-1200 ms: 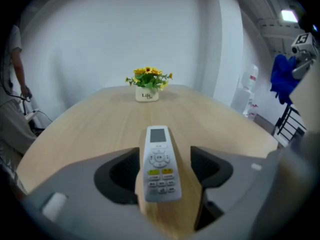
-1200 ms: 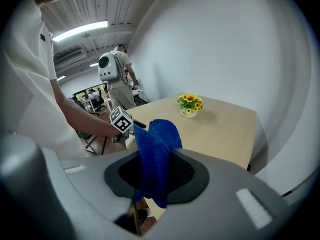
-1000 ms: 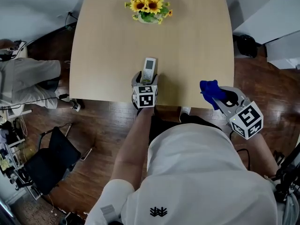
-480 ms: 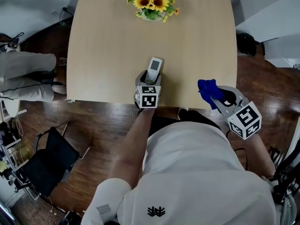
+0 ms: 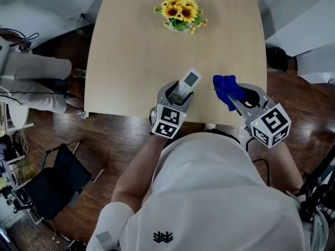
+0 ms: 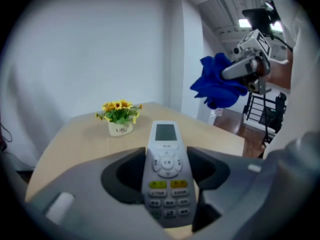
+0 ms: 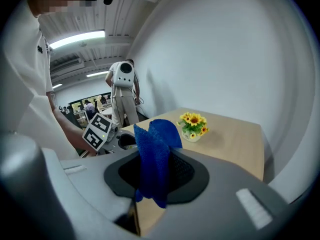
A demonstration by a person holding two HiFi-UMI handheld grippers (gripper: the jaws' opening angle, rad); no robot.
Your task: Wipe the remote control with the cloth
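Observation:
A white remote control (image 5: 187,82) with a small screen is off the table, tilted up to the right, and my left gripper (image 5: 180,94) is shut on its lower half. In the left gripper view the remote (image 6: 165,169) lies between both dark pads, keys facing up. My right gripper (image 5: 234,99) is shut on a bunched blue cloth (image 5: 225,88), which sticks out past its tips just to the right of the remote. The cloth (image 7: 152,159) fills the right gripper's jaws. The two grippers are close together above the near edge of the light wooden table (image 5: 131,61).
A pot of sunflowers (image 5: 180,13) stands at the table's far middle. Another person (image 5: 31,77) stands at the left beyond the table, and a black chair (image 5: 52,177) sits on the dark wooden floor at the lower left.
The left gripper has closed on the remote and lifted it off the table, tilting it to the right. The right gripper has carried the cloth left and up, close to the remote.

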